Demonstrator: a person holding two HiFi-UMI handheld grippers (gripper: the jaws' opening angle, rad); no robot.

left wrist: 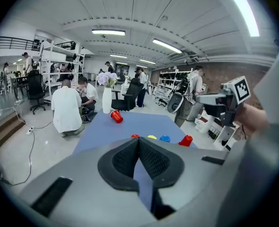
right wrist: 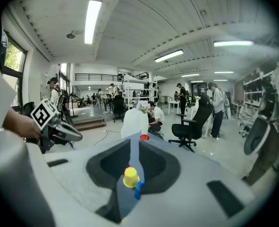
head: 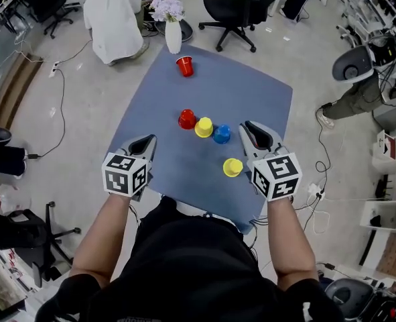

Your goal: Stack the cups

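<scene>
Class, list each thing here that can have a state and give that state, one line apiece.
far red cup: lying on its side
red cup in the row: upside down
yellow cup in the row: upside down
blue cup: upside down
lone yellow cup: upside down
vase: upright, flowers in it
left gripper: shut, empty
right gripper: slightly open, empty

Blue-clothed table (head: pixel 258 99) holding a white flower vase (head: pixel 173 35) at its far corner, a tipped red plastic cup (head: pixel 185 66) beside it, an upside-down red cup (head: pixel 187 119), yellow cup (head: pixel 204 127) and blue cup (head: pixel 221 134) in a row, and a second yellow cup (head: pixel 232 167) nearer.
</scene>
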